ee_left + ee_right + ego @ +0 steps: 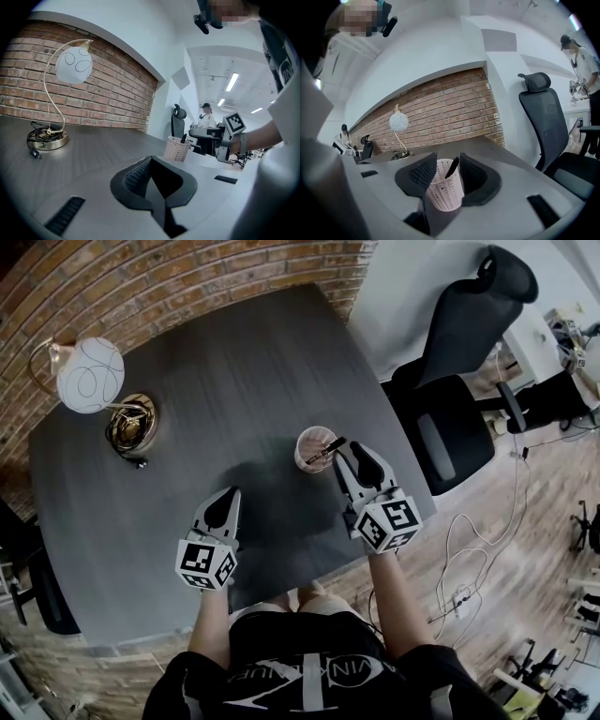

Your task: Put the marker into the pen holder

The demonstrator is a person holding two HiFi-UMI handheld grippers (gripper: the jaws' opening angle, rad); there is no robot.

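Dark worktop (187,521) under a brick wall (141,296) — the marker (326,450) leans in the pen holder (302,457). It looks light, stiff and slick; best pinched at its jutting end. Right gripper (352,461) jaws spread, empty; left gripper (228,497) jaws pressed together.

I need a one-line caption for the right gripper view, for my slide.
Open hand-held gripper facing a pink pen holder, with a black marker leaning inside it.

Marker (452,168): lower length hidden inside pen holder (444,190). Pen holder: base hidden behind right gripper (447,153). Office chair (548,126), right of pen holder: seat cropped.
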